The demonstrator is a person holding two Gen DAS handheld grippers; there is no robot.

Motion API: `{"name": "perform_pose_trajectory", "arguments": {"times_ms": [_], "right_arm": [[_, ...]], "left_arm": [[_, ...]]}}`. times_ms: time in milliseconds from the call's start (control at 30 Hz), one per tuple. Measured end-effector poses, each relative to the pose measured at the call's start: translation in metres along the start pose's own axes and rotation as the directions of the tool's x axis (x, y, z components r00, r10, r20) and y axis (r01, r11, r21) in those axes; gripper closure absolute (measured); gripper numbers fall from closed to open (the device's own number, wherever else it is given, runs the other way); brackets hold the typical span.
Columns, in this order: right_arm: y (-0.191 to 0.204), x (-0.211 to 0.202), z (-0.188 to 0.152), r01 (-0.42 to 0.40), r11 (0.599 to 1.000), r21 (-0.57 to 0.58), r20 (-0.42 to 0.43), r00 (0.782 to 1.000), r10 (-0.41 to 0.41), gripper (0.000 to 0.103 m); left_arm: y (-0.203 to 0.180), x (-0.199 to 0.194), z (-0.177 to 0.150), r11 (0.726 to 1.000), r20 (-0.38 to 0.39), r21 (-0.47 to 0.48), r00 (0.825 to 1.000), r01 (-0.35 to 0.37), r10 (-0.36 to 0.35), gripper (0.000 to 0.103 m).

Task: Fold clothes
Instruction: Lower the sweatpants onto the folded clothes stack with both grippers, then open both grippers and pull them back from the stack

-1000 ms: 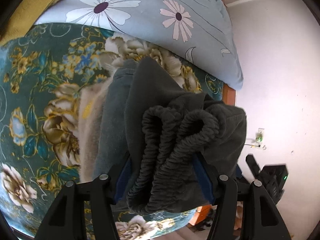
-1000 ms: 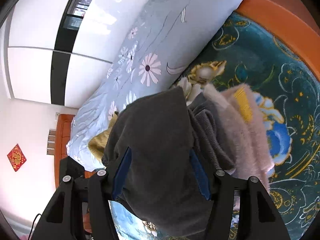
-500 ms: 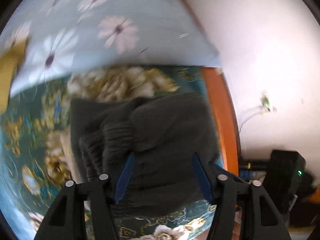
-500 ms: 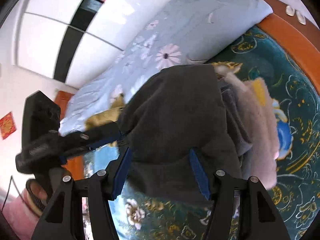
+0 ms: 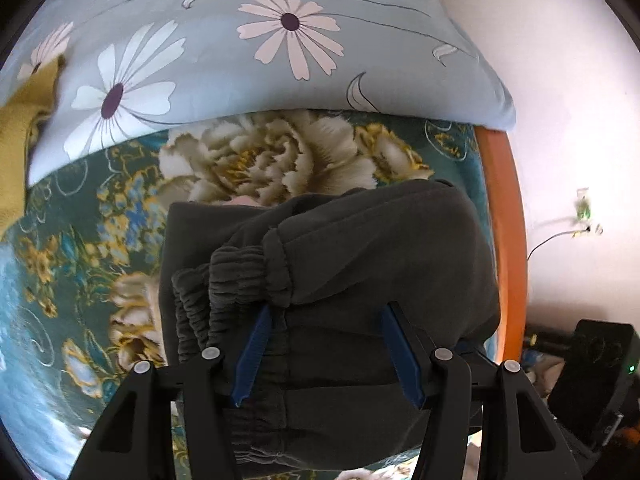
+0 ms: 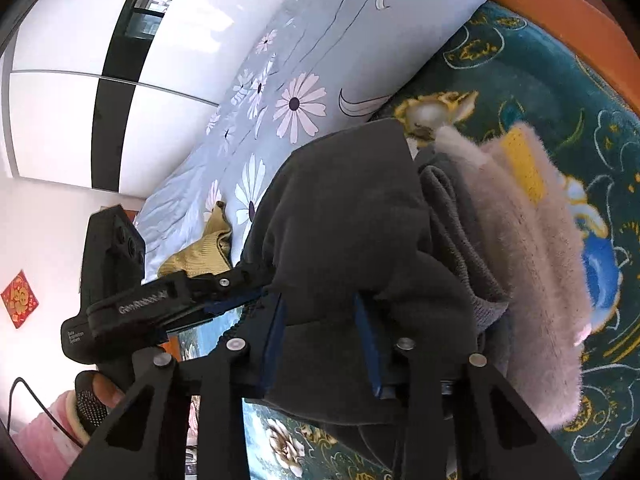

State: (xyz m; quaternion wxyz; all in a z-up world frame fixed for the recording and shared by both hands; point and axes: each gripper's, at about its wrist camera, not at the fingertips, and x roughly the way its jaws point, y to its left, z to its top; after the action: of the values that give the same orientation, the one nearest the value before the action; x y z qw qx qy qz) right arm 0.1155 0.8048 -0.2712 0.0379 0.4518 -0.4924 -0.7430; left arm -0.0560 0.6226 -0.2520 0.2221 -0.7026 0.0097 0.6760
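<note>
— Where's the dark grey garment [image 5: 360,264]?
— Folded, resting on the teal floral bedspread [image 5: 80,240] just below the daisy-print quilt [image 5: 240,60]; beside a fuzzy pink-grey garment [image 6: 532,248].
— Claws?
— Left claw [image 5: 326,354] clamped on the elastic-waist end; right claw [image 6: 320,344] pinching the other end.
— Any writing?
— White lettering on the left claw [image 6: 140,304], too small to read; red wall decoration [image 6: 19,299], characters illegible.
</note>
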Motion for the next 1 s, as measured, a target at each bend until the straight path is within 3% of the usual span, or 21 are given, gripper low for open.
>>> {"name": "perform_pose_trajectory", "arguments": {"times_ms": [133, 200, 367, 500, 667, 767, 867, 1000], "right_arm": [[0.005, -0.013, -0.003, -0.01, 1.0, 0.002, -0.003, 1.0, 0.01, 0.064], [0.011, -0.023, -0.009, -0.008, 1.0, -0.027, 0.008, 1.0, 0.008, 0.054], [0.024, -0.056, -0.041, 0.045, 0.994, -0.104, 0.054, 0.998, -0.04, 0.048], [0.02, -0.071, -0.074, 0.091, 0.99, -0.112, 0.043, 0.995, -0.086, 0.042], [0.021, -0.056, -0.101, 0.143, 0.978, -0.154, -0.016, 0.989, -0.147, 0.04], [0.025, -0.046, -0.113, 0.181, 0.966, -0.187, -0.037, 0.981, -0.191, 0.029], [0.03, -0.038, -0.125, 0.216, 0.951, -0.223, -0.049, 0.971, -0.233, 0.028], [0.04, -0.033, -0.135, 0.256, 0.927, -0.273, -0.034, 0.961, -0.275, 0.017]], "left_arm": [[0.0, -0.017, -0.011, 0.998, 0.023, 0.017, 0.998, 0.059, -0.06, 0.041], [0.0, -0.028, -0.02, 0.996, 0.043, 0.017, 0.995, 0.087, -0.088, 0.041], [0.009, -0.065, -0.058, 0.992, 0.105, 0.026, 0.987, 0.12, -0.122, 0.041], [0.024, -0.069, -0.097, 0.997, 0.096, 0.004, 0.992, 0.077, -0.077, 0.035], [0.038, -0.056, -0.142, 0.999, 0.085, -0.038, 0.996, -0.006, 0.009, 0.029], [0.046, -0.052, -0.162, 0.995, 0.093, -0.082, 0.994, -0.057, 0.064, 0.024], [0.051, -0.05, -0.176, 0.988, 0.095, -0.104, 0.987, -0.117, 0.127, 0.017], [0.051, -0.056, -0.187, 0.979, 0.109, -0.112, 0.977, -0.169, 0.181, 0.015]]}}
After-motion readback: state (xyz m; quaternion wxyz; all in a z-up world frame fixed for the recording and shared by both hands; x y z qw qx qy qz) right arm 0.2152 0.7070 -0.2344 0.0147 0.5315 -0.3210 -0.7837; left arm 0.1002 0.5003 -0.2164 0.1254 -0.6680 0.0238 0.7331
